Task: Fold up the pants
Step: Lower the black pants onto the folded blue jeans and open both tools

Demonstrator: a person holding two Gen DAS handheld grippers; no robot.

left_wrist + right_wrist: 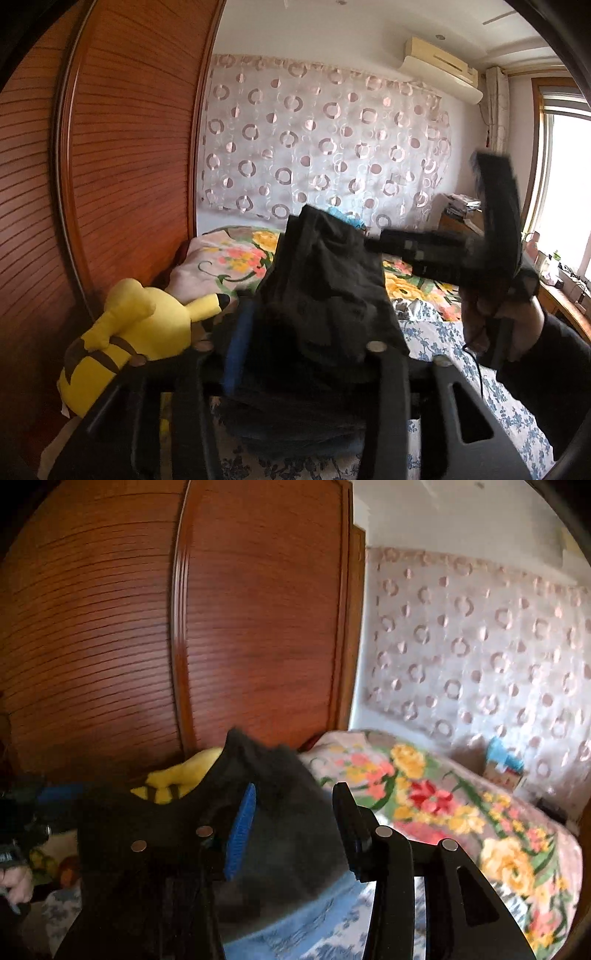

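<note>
Lift step: left gripper closed on black pants; right gripper parted around them. Next, lay flat on bed, 3 o'clock.

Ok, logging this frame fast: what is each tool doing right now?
Left tool: shut on the black pants, lifted above the bed.
Right tool: fingers apart with the pants between them; grip cannot be told.

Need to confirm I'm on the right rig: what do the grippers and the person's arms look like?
Both grippers, left gripper and right gripper, are black plastic with blue ribbed finger pads and round silver pins. The right hand is bare below a dark sleeve; a thin black cable hangs beside it.
</note>
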